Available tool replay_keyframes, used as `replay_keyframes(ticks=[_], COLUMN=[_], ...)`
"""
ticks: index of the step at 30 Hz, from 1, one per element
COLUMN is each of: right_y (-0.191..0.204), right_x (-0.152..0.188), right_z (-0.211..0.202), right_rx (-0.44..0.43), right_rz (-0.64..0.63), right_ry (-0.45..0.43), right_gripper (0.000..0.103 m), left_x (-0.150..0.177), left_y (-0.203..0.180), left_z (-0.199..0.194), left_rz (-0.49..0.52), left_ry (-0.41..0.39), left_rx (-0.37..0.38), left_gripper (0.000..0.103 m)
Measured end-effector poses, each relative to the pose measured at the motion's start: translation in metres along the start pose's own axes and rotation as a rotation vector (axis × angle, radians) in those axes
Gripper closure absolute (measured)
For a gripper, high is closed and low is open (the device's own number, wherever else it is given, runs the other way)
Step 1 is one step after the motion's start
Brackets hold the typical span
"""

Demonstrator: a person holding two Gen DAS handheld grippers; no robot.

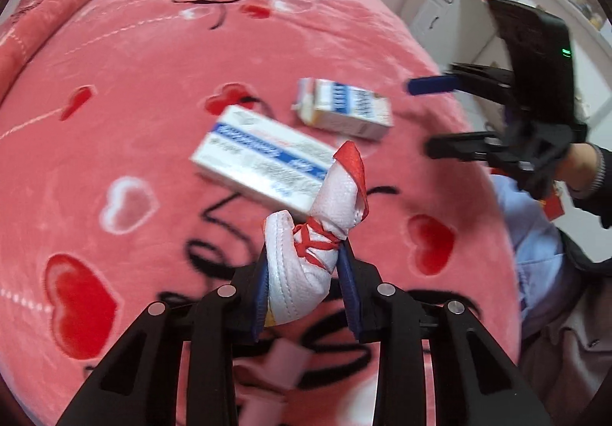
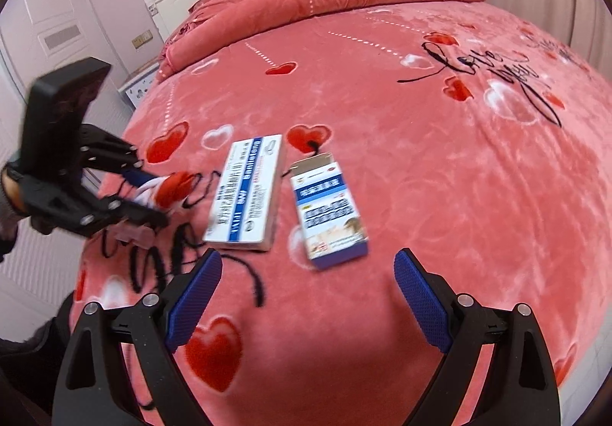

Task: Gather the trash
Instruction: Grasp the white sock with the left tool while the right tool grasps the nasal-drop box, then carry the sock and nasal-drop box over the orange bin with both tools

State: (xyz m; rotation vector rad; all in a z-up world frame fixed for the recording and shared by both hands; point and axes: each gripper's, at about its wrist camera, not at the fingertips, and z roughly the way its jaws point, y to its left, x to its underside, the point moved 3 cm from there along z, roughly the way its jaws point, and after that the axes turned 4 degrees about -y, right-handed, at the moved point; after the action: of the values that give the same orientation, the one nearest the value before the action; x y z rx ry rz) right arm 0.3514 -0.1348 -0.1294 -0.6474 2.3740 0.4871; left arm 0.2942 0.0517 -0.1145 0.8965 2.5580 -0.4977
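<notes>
On the pink heart-print bedspread [image 2: 440,165], near the edge of the bed, lie two flat cardboard boxes side by side: a longer white-and-blue box [image 2: 246,192] and a shorter box [image 2: 329,211] with its end flap open. The left gripper [image 1: 306,273] has its blue pads clamped together on a twisted white wrapper with red trim [image 1: 306,257], which stands up between them and hides a corner of the longer box in the left wrist view; whether the wrapper is clear of the bedspread I cannot tell. The right gripper [image 2: 306,296] hangs with its pads wide apart and nothing between them, just short of the shorter box and tilted down at it. The step in hand looks like securing the wrapper while lining up for that box. To do it well, the left hand should lift straight up so the loose tail of the wrapper does not drag the longer box along, keeping the squeeze steady, since a soft crumpled wrapper can slip. The right hand should bring its pads down on either side of the shorter box across its narrow width, pressing a little into the plush cover so the lower edges are caught, and avoid the open flap, which would fold rather than hold.
</notes>
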Motion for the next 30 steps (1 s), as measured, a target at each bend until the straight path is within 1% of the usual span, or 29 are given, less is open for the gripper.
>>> replay_keyframes(ticks=[2,4,6,7,8,9,10,11,12,14,16,21,25,27,30], right_y=[-0.003,-0.005,-0.006,-0.008,-0.010,-0.012,-0.015,-0.015,-0.017,-0.018,-0.019,-0.010,0.001,0.009,0.019], right_x=[-0.002,-0.004,-0.007,-0.008,-0.009,-0.009,-0.008,-0.006,-0.004,-0.002,-0.002,0.005,0.021,0.033,0.053], right_z=[0.007,0.015,0.024,0.029,0.037,0.043,0.049,0.053,0.057,0.056,0.048,0.005,-0.037,-0.060,-0.092], right_rx=[0.010,0.023,0.023,0.033,0.027,0.016,0.011,0.012,0.027,0.030,0.027,0.007,-0.009,-0.010,-0.014], right_rz=[-0.028,-0.054,-0.095,-0.108,-0.114,-0.112,-0.107,-0.110,-0.127,-0.146,-0.123,-0.103,-0.085,-0.078,-0.066], right_ry=[0.000,0.008,-0.001,0.007,0.022,0.032,0.048,0.063,0.071,0.065,0.048,0.005,-0.016,-0.026,-0.038], right_gripper=[0.013,0.013,0.018,0.025,0.035,0.039,0.048,0.060,0.063,0.064,0.064,0.064,0.064,0.064,0.064], left_x=[-0.002,-0.005,-0.007,-0.008,-0.008,-0.008,-0.006,-0.006,-0.006,-0.005,-0.005,-0.006,-0.003,-0.002,0.005], left_y=[-0.006,-0.009,-0.009,-0.009,-0.008,-0.007,-0.007,-0.006,-0.006,-0.007,-0.011,-0.030,-0.061,-0.074,-0.105], left_z=[0.006,0.010,0.013,0.016,0.018,0.021,0.022,0.022,0.024,0.025,0.024,0.009,-0.008,-0.014,-0.024], left_rz=[0.018,0.020,0.021,0.018,0.019,0.018,0.014,0.010,0.005,0.001,0.003,-0.001,0.019,0.021,0.033], left_ry=[0.008,0.005,0.003,0.007,0.009,0.013,0.015,0.016,0.017,0.017,0.018,-0.009,-0.028,-0.037,-0.048], left_rx=[-0.010,0.008,0.014,0.019,0.018,0.015,0.013,0.013,0.014,0.007,0.002,-0.005,-0.019,-0.022,-0.032], left_gripper=[0.069,0.069,0.069,0.069,0.069,0.069,0.069,0.069,0.069,0.069,0.069,0.069,0.069,0.069,0.069])
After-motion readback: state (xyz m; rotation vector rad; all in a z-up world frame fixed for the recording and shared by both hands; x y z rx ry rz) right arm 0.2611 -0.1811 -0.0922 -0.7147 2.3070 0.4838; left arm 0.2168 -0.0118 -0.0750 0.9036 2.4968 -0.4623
